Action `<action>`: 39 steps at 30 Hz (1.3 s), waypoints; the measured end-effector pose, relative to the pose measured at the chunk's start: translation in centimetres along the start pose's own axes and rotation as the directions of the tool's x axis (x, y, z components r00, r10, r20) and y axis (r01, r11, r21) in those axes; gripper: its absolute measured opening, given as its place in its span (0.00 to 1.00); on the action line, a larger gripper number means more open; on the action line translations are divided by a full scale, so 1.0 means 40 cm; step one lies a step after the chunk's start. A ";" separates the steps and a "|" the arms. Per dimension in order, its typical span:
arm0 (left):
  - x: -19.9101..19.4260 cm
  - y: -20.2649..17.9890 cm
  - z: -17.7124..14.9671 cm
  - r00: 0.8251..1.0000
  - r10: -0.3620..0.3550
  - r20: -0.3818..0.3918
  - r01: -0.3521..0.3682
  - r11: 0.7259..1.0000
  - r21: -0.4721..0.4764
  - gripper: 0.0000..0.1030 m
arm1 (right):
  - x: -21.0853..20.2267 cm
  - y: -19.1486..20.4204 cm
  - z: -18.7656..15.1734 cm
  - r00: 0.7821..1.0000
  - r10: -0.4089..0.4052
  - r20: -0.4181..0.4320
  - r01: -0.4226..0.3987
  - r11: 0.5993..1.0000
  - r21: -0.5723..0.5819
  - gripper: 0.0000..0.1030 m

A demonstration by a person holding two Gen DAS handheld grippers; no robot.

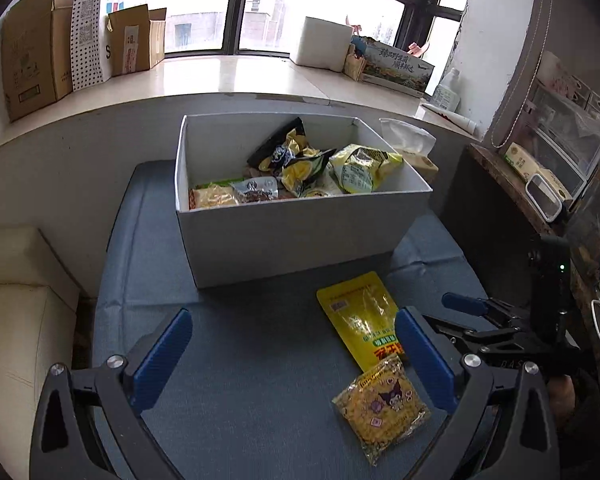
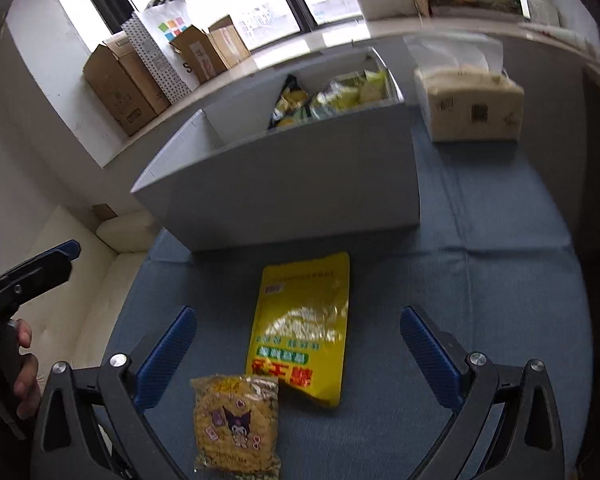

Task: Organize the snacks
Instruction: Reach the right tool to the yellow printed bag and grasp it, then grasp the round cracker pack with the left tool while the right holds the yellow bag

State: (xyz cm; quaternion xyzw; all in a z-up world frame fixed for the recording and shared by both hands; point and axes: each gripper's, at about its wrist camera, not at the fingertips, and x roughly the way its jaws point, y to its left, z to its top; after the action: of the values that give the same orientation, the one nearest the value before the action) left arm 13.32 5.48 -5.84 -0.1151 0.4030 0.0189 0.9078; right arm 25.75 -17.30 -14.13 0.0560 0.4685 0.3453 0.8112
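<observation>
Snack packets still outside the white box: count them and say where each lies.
2. The yellow pouch lies on the blue cloth before the white box; the cartoon noodle packet overlaps its near corner.

The right tool [image 2: 298, 354] hangs with jaws spread wide over the blue-clothed table [image 2: 480, 280]. Between its fingers lies a flat yellow foil pouch [image 2: 304, 320], overlapped by a small clear noodle packet [image 2: 236, 424]. Ahead stands a white snack-filled cardboard box [image 2: 300, 184].

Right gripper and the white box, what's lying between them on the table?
Two packets in the right wrist view: a small cartoon snack pack nearest the right gripper, then a yellow pouch reaching toward the white box, on blue cloth.
</observation>
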 end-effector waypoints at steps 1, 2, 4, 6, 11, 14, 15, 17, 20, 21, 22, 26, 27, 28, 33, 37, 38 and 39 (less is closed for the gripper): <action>0.000 0.003 -0.014 1.000 -0.003 0.001 0.003 1.000 -0.011 1.00 | 0.012 -0.018 -0.015 0.999 0.053 -0.013 -0.053 0.998 0.036 1.00; 0.005 0.006 -0.027 1.000 -0.018 -0.011 0.018 1.000 -0.020 1.00 | 0.022 -0.031 -0.028 0.995 0.096 -0.023 -0.094 0.993 0.065 1.00; 0.017 0.015 -0.049 0.999 -0.040 -0.036 0.038 0.999 -0.039 1.00 | 0.043 -0.055 -0.036 0.983 0.181 -0.042 -0.176 0.979 0.100 1.00; 0.028 0.020 -0.066 0.998 -0.031 -0.054 0.028 0.999 -0.046 1.00 | 0.052 -0.081 -0.040 0.972 0.233 -0.043 -0.225 0.964 0.142 1.00; 0.041 0.023 -0.091 0.996 -0.026 -0.085 0.021 0.998 -0.052 1.00 | 0.073 -0.108 -0.047 0.949 0.312 -0.053 -0.298 0.937 0.182 1.00; 0.042 0.023 -0.097 0.996 -0.024 -0.089 0.019 0.998 -0.052 1.00 | 0.091 -0.091 -0.043 0.951 0.302 -0.061 -0.288 0.943 0.167 1.00; 0.042 0.024 -0.099 0.996 -0.024 -0.089 0.020 0.999 -0.050 1.00 | 0.093 -0.083 -0.041 0.956 0.288 -0.061 -0.275 0.948 0.163 1.00; 0.042 0.025 -0.101 0.996 -0.021 -0.088 0.017 0.999 -0.049 1.00 | 0.101 -0.051 -0.037 0.973 0.218 -0.078 -0.207 0.970 0.130 1.00; 0.047 0.033 -0.103 0.996 -0.015 -0.090 0.009 0.998 -0.061 1.00 | 0.123 0.022 -0.038 0.993 0.056 -0.104 -0.055 0.998 0.007 1.00; 0.047 0.036 -0.105 0.996 -0.022 -0.089 0.016 0.998 -0.066 1.00 | 0.134 0.046 -0.040 0.994 0.000 -0.108 -0.004 0.999 -0.036 1.00; 0.047 0.040 -0.107 0.995 -0.030 -0.091 0.024 0.997 -0.067 1.00 | 0.147 0.069 -0.043 0.992 -0.057 -0.109 0.048 0.995 -0.086 1.00; 0.042 0.048 -0.120 0.996 -0.023 -0.092 0.018 0.999 -0.047 1.00 | 0.184 0.137 -0.071 0.960 -0.276 -0.048 0.251 0.922 -0.294 0.76; 0.041 0.052 -0.123 0.995 -0.021 -0.093 0.016 0.999 -0.048 1.00 | 0.183 0.138 -0.073 0.956 -0.290 -0.040 0.263 0.912 -0.316 0.76; 0.041 0.059 -0.125 0.995 -0.022 -0.094 0.017 0.998 -0.055 1.00 | 0.176 0.130 -0.071 0.961 -0.275 -0.043 0.249 0.919 -0.306 0.70; 0.057 0.083 -0.134 0.994 -0.036 -0.105 0.027 0.995 -0.092 1.00 | 0.145 0.088 -0.062 0.969 -0.243 -0.047 0.220 0.932 -0.287 0.47; 0.059 0.079 -0.135 0.994 -0.041 -0.106 0.033 0.996 -0.082 1.00 | 0.108 0.049 -0.058 0.982 -0.184 -0.031 0.173 0.959 -0.223 0.46; 0.060 0.077 -0.134 0.994 -0.041 -0.106 0.033 0.997 -0.076 1.00 | 0.092 0.046 -0.056 0.985 -0.172 -0.025 0.162 0.962 -0.218 0.46; 0.062 0.075 -0.133 0.993 -0.041 -0.106 0.033 0.997 -0.071 1.00 | 0.075 0.044 -0.054 0.987 -0.158 -0.014 0.151 0.965 -0.216 0.46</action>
State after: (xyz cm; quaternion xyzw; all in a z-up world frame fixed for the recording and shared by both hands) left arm 10.72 7.04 -11.69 -0.1546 0.4483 0.0097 0.8804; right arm 24.09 -14.65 -16.78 -0.0736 0.4442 0.3303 0.8296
